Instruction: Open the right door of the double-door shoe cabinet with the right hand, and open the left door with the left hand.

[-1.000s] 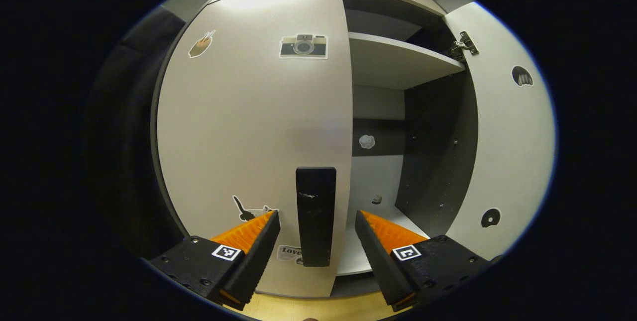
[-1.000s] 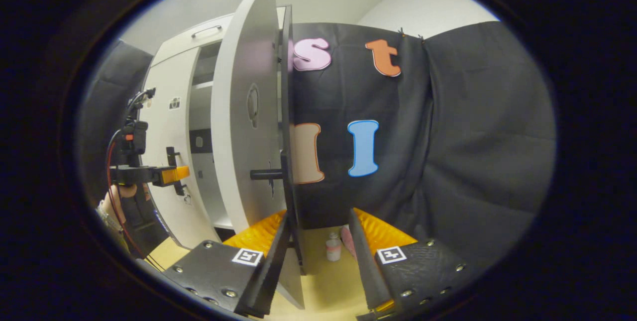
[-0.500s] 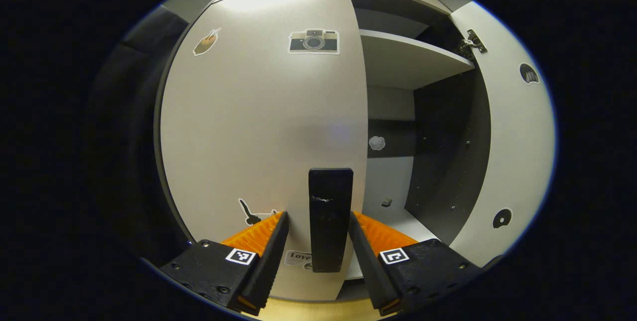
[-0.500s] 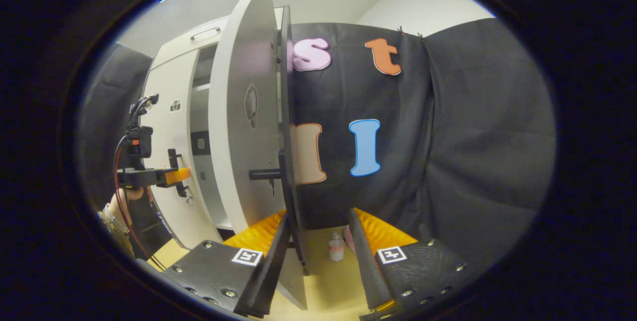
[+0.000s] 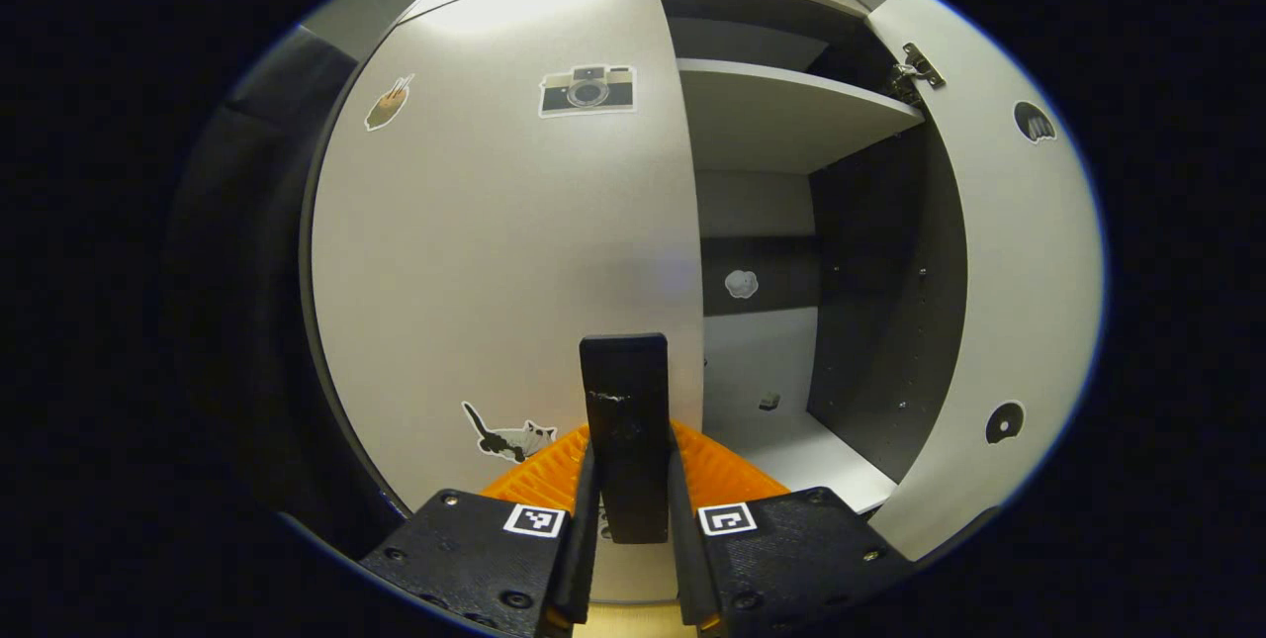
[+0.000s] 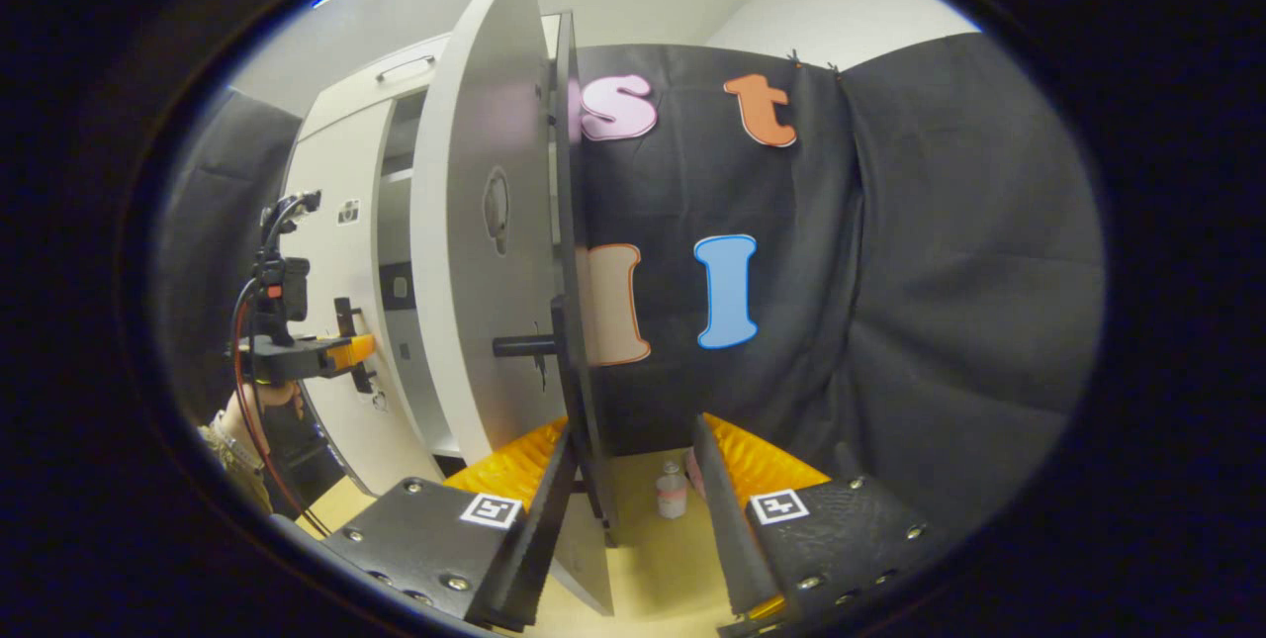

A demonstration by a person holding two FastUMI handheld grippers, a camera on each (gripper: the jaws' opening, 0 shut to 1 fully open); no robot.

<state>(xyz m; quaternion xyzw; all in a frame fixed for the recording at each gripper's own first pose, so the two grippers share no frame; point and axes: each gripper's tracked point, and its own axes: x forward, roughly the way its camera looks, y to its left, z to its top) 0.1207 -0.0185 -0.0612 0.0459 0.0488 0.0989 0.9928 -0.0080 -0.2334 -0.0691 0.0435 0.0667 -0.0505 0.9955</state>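
In the left gripper view, we saw the left gripper (image 5: 629, 509) clamped on the dark upright handle (image 5: 625, 430) of the left door (image 5: 495, 252), both fingers pressing its sides low down. That door was shut or nearly shut, and the handle sat at its right edge. It carried a camera sticker (image 5: 587, 90) near the top, a small sticker (image 5: 387, 106) at upper left and a cat sticker (image 5: 506, 437) at lower left of the handle. To the right, the shoe cabinet (image 5: 781, 223) stood open, with a pale shelf (image 5: 781, 114) up high and a small cloud sticker (image 5: 741, 284) on its back wall. The right door (image 5: 1019, 302) was swung wide open at far right, its hinge (image 5: 915, 76) visible at the top.

In the right gripper view, we saw the right gripper (image 6: 633, 490) spread apart. The edge of the open right door (image 6: 475, 252) and its dark handle (image 6: 569, 371) stood between the fingers, nearer the left one; we could not tell whether that finger touched it. Far off at left, the left gripper (image 6: 346, 351) was at the left door's handle, with a hand (image 6: 252, 401) behind it. A small bottle (image 6: 672, 493) stood on the yellowish floor (image 6: 653, 569) beyond the fingers.
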